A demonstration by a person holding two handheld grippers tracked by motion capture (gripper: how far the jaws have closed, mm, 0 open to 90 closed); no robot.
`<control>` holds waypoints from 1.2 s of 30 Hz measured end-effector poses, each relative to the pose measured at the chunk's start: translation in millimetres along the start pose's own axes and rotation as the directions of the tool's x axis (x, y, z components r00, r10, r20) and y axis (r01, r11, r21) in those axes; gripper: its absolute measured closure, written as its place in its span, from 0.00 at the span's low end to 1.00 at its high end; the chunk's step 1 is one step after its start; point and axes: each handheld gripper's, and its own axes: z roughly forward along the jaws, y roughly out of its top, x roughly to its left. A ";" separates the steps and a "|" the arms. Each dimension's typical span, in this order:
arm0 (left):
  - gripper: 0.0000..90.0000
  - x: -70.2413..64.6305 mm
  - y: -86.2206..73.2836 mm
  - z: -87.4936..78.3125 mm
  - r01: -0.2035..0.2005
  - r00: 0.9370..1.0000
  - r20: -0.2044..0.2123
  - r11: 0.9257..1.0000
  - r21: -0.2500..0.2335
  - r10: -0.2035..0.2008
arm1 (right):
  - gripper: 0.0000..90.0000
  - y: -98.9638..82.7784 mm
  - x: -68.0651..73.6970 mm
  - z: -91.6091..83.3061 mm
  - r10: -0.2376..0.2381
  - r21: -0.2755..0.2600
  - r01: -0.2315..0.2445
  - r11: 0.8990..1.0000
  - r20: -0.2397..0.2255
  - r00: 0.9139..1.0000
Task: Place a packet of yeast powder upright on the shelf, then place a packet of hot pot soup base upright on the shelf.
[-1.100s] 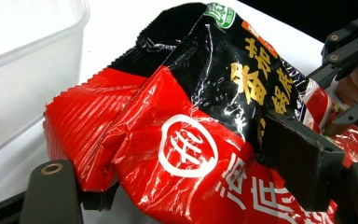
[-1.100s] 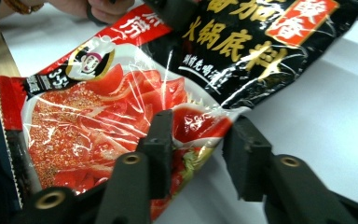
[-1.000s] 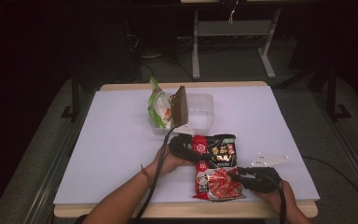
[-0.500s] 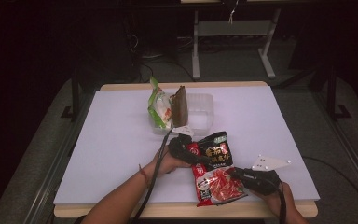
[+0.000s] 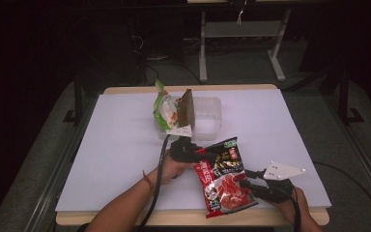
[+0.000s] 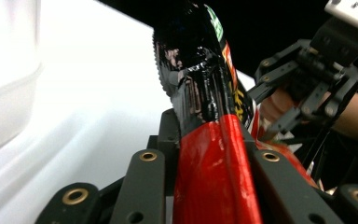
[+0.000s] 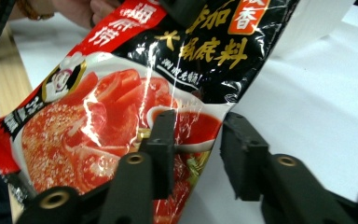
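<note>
White table (image 5: 116, 145), red-black sauce packet (image 5: 224, 176) lengthwise away from person, left tool (image 5: 193, 153) clamping it

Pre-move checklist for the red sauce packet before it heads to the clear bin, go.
1. Left hand-held gripper shut on the hotpot soup base packet: ok.
2. Right hand-held gripper gripping the packet: not ok, jaws apart at its edge.
3. Packet lifted clear of the table: cannot tell.
4. Clear plastic bin has open room on its right side: ok.
5. Green snack bag and brown packet standing at the bin's left, out of the free side: ok.
</note>
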 end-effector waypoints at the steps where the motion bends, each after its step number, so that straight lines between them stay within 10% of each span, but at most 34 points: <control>1: 0.83 -3.3 1.9 -0.9 -0.010 1.000 -0.009 1.000 -0.006 0.010 | 0.54 0.2 -0.2 -1.0 -0.005 -0.002 0.005 1.000 0.007 1.000; 9: 0.86 -32.4 16.5 -26.9 -0.110 0.984 -0.153 0.984 -0.141 0.088 | 0.45 1.0 -13.3 -17.1 -0.003 -0.026 0.003 1.000 0.022 1.000; 17: 0.86 -40.7 22.1 -44.9 -0.179 0.955 -0.262 0.974 -0.142 0.137 | 0.46 -2.4 -26.4 -14.4 0.030 0.032 -0.033 0.999 0.096 0.995; 27: 0.86 -45.5 23.5 -49.4 -0.207 0.944 -0.292 0.967 -0.151 0.157 | 0.42 -4.7 -26.8 -4.8 0.038 0.100 -0.049 0.994 0.110 0.993; 30: 0.86 -52.5 23.6 -49.0 -0.247 0.932 -0.307 0.956 -0.156 0.190 | 0.41 -6.3 -27.9 -4.2 0.043 0.108 -0.055 0.993 0.113 0.993; 36: 0.86 -54.9 24.8 -50.3 -0.260 0.930 -0.316 0.945 -0.199 0.189 | 0.41 -7.8 -28.2 -3.9 0.048 0.104 -0.060 0.993 0.112 0.993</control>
